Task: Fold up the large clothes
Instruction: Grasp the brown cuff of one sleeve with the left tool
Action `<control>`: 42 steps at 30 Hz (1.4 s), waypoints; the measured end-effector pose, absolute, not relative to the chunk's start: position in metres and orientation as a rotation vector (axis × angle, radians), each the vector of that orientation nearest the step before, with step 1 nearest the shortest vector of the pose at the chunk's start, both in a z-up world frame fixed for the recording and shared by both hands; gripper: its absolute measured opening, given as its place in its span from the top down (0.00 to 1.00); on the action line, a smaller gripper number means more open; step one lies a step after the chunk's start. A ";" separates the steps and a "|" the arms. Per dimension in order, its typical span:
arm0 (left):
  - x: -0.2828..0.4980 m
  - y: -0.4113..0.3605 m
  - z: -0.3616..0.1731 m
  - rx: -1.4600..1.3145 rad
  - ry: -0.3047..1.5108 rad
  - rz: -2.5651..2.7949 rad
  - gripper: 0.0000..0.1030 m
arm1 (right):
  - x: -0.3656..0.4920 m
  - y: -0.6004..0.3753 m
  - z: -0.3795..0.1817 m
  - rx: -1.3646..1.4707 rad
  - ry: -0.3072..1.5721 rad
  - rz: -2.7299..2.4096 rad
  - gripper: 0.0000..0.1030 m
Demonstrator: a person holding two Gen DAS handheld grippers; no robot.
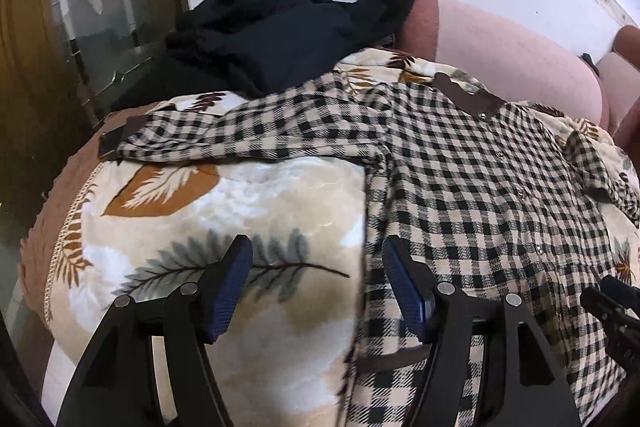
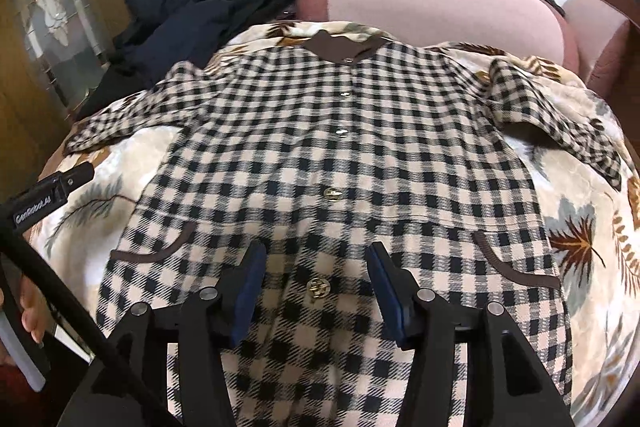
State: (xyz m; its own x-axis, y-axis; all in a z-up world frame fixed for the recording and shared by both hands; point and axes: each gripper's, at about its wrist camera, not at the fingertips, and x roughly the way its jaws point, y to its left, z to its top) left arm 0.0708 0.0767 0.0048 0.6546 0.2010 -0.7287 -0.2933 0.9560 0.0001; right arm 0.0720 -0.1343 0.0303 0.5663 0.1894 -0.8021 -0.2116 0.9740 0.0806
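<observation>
The left tool (image 1: 318,281) hangs with its blue-padded fingers spread wide and nothing between them, poised over the left edge of the black-and-cream checked button-front coat (image 1: 460,187); the right tool (image 2: 316,281) is equally wide apart and empty, hovering above the lower front of that coat (image 2: 340,155), a gold button showing between its fingers; the coat lies face up and spread flat, brown collar (image 2: 340,49) at the far end, brown-trimmed pockets near the tools, one sleeve stretched out to the left and the other bunched at the right; beneath it is a cream leaf-printed blanket (image 1: 224,211) covering a pink upholstered sofa (image 2: 440,3); a heap of dark navy clothing (image 1: 272,31) sits at the far left, just beyond the coat's shoulder.
</observation>
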 end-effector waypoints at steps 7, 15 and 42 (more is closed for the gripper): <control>0.081 0.079 -0.004 -0.134 0.819 0.280 0.35 | 0.084 -0.143 0.024 -0.004 0.959 0.193 0.44; 0.089 0.091 -0.012 -0.168 0.828 0.281 0.34 | 0.092 -0.134 0.014 -0.021 0.977 0.183 0.42; 0.119 0.285 -0.047 -0.731 0.815 0.529 0.34 | 0.102 -0.117 0.002 -0.067 0.993 0.195 0.40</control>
State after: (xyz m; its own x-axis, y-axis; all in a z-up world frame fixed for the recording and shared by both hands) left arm 0.1192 0.2853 -0.0472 0.5832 0.1452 -0.7993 -0.6710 0.6406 -0.3733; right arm 0.1015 -0.1169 0.0023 0.5307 0.1326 -0.8371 -0.1940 0.9805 0.0323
